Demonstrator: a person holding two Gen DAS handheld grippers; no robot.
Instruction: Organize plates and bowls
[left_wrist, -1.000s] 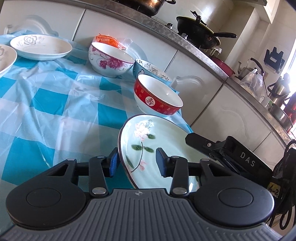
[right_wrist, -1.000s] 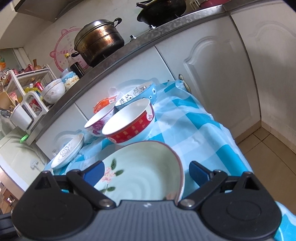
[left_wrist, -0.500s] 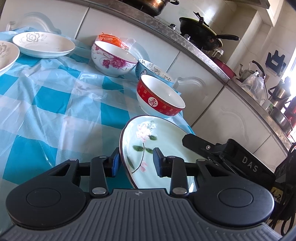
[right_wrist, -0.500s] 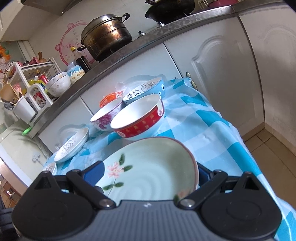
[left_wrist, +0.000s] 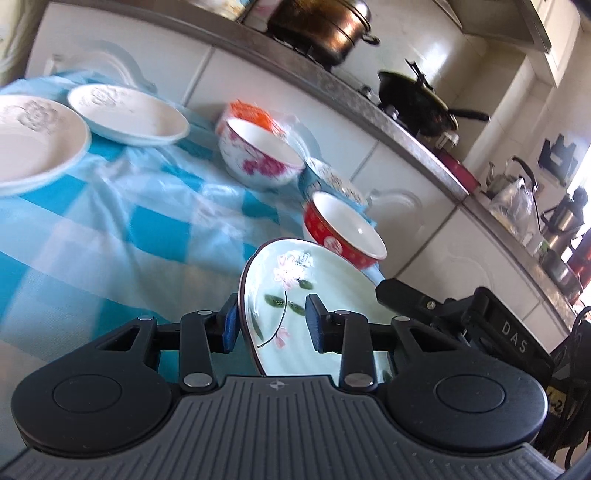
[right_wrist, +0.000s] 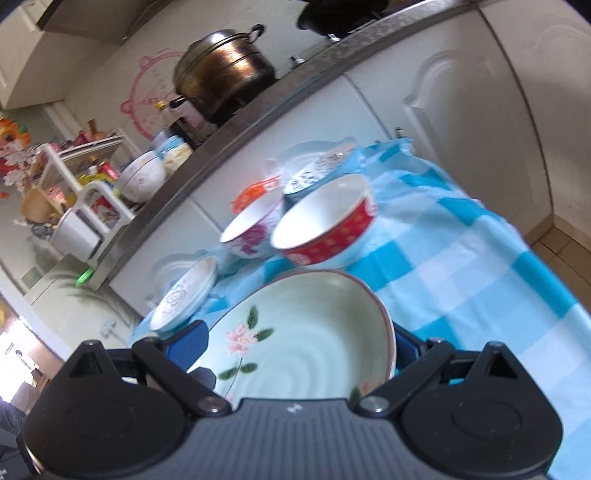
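Two white plates (left_wrist: 122, 118) sit at the far left of a blue checked cloth (left_wrist: 92, 229), one beside the other. Right of them stands a pink-flowered bowl (left_wrist: 258, 162), then a blue bowl (left_wrist: 338, 182) partly hidden behind a red bowl (left_wrist: 343, 232), all near a white cabinet (left_wrist: 424, 236)

In front of the red bowl, a pale green plate (left_wrist: 317, 295) painted with a pink flower is tilted, its left rim raised. The left gripper (left_wrist: 272, 325) straddles that rim, one blue pad outside and one over the plate's face, with a gap visible, so it is narrow but seemingly not yet clamped. The right gripper (right_wrist: 295, 349) is spread wide around the plate from the other side, its pads beside opposite edges; whether they touch is unclear

Compared with a second ago, the plate has tipped further up and both cameras have swung, the bowls and white plates now blurred with motion. This suggests the green plate is being lifted, probably to join the white plates at left
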